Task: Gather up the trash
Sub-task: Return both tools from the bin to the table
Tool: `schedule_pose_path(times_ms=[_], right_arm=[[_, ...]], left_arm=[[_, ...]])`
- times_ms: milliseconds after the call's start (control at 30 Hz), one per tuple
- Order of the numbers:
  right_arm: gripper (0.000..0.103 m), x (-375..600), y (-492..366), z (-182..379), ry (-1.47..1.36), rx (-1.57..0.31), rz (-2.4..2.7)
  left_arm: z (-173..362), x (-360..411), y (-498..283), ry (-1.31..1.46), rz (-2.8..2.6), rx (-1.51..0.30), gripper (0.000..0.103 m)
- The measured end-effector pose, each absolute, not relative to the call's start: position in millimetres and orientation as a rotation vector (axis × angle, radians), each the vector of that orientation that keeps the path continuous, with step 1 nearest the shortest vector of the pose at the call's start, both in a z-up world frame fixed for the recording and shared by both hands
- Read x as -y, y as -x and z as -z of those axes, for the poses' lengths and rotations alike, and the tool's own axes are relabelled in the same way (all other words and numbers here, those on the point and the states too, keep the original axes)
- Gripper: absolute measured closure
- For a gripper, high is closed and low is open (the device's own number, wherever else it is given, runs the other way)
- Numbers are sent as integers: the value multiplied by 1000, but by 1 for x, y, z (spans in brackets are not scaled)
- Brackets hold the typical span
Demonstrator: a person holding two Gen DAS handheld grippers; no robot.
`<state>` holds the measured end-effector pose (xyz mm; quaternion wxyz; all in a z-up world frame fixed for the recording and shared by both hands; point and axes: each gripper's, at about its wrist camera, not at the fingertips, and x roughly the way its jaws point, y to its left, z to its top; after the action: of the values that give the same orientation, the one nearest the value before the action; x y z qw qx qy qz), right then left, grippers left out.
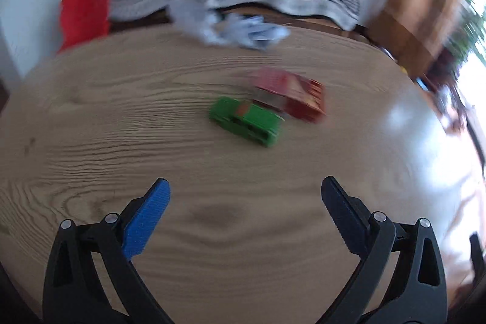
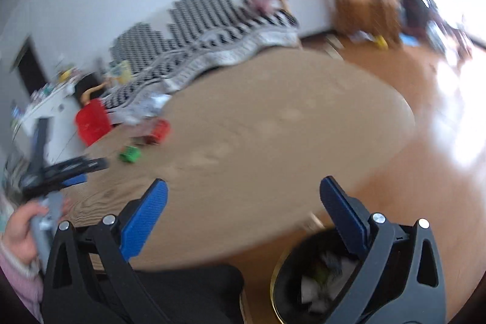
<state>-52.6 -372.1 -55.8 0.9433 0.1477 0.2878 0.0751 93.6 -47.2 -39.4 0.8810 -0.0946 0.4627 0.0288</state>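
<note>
Wood-grain bench [image 1: 121, 117] fills your left wrist view, blurred, with a striped sofa behind its far edge. Your left gripper [image 1: 245, 193] hangs over the near edge with its jaws spread wide and nothing between them. Going left to right: a green carton [image 1: 246, 121] lies near the bench's middle, a red carton [image 1: 291, 94] just beside it, and crumpled pale paper [image 1: 240, 31] sits at the far edge. The cartons look light and thin-walled, likely to crush or skid; take each across its narrow sides. The paper should be soft and springy, so pinch its thickest wad. Your right gripper [image 2: 243, 193] is also wide open and empty, above the bin [image 2: 281, 272] below the bench's near edge
</note>
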Motion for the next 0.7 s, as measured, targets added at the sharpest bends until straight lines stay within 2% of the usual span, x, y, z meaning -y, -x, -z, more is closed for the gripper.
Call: schedule_pose_path(times_ms=[233, 367, 700], right_arm=[[6, 341, 38, 49, -168, -579, -170], [6, 343, 20, 67, -158, -616, -153], [6, 287, -63, 92, -145, -676, -273]], left_arm=[[55, 50, -163, 220, -83, -978, 6], [77, 61, -198, 64, -110, -1006, 6], [88, 13, -172, 42, -95, -1053, 6]])
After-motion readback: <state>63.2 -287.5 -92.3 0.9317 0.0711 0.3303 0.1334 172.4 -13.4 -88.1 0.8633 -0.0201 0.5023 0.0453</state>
